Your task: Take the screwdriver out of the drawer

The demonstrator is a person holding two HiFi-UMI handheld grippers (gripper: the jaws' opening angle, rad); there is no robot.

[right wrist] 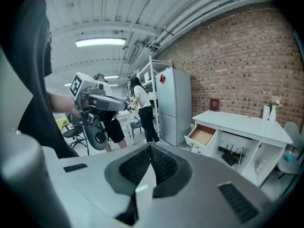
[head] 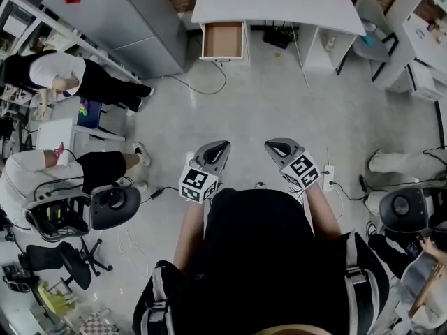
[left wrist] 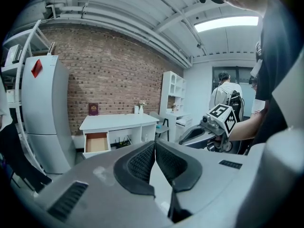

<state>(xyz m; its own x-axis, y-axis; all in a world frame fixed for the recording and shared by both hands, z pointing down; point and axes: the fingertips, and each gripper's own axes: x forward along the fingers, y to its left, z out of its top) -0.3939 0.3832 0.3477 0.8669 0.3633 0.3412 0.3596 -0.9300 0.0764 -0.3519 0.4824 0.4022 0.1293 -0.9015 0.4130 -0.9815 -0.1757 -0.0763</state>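
The approach is judged to be in hand. The left hand-held gripper (head: 222,147) and the right hand-held gripper (head: 274,146) are both held with jaws together and empty. The open drawer (head: 223,40) is seen far ahead, under the white tabletop (head: 279,2). The screwdriver cannot be made out and is presumed to be inside. Next, the distance must be closed and one pair of jaws opened. A cable (head: 199,92) on the floor ahead should be avoided.
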